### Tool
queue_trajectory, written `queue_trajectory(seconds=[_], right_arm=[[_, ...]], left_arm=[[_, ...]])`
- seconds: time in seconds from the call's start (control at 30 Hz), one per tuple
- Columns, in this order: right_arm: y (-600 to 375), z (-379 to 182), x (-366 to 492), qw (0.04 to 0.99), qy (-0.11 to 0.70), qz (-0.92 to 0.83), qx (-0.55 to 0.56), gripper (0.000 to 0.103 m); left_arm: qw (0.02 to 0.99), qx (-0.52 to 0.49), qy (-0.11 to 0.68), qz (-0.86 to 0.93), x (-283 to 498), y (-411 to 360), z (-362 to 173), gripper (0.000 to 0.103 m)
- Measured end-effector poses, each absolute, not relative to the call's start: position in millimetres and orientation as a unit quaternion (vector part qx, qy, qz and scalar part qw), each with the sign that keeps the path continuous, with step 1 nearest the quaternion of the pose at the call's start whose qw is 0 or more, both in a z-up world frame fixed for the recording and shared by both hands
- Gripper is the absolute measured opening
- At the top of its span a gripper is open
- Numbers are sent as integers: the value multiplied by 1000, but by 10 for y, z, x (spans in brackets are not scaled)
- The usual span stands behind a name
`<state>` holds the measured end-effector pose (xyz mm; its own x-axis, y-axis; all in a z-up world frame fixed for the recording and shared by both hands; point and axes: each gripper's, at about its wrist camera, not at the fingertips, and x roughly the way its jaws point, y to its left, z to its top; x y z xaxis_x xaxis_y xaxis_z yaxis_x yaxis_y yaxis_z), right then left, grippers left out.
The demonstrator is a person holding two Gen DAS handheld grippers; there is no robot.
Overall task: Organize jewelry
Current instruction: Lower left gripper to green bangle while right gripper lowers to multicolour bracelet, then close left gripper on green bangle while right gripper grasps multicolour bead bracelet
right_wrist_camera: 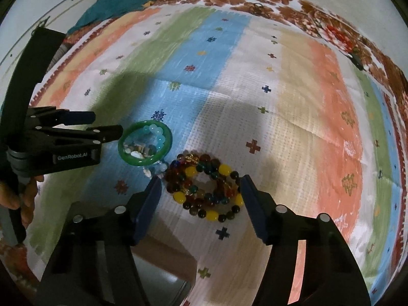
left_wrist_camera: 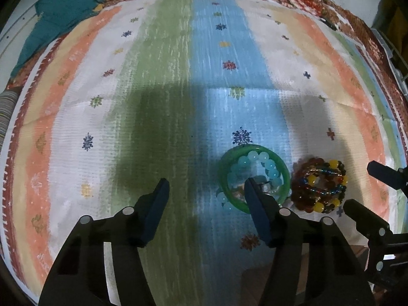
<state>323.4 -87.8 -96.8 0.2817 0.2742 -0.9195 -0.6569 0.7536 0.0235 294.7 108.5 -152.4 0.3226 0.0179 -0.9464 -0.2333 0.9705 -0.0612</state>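
On the striped cloth (right_wrist_camera: 293, 117), your wide-open right gripper (right_wrist_camera: 201, 191) straddles the beaded bracelets (right_wrist_camera: 204, 191) (green bangle (right_wrist_camera: 145, 162) just beside); squeeze next. Left gripper (left_wrist_camera: 206, 191) also gapes, empty.

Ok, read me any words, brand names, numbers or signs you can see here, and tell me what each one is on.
"GenRobot.AI": white lettering on the side of the left gripper, seen from the right wrist view.
No other text shows: the cloth carries only small star and cross motifs, and the bangle and beads bear no lettering.
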Motion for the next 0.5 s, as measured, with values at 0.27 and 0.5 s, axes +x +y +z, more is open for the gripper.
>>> queue_trajectory(seconds=[0.27, 0.5], right_arm=[[-730, -1107, 3348, 763, 524, 312, -213, 50], [-668, -1224, 3399, 752, 529, 319, -228, 38]], left_arm=[[799, -101, 588, 74, 3045, 1130, -1648, 52], [797, -104, 592, 67, 3106, 1126, -1699, 40]])
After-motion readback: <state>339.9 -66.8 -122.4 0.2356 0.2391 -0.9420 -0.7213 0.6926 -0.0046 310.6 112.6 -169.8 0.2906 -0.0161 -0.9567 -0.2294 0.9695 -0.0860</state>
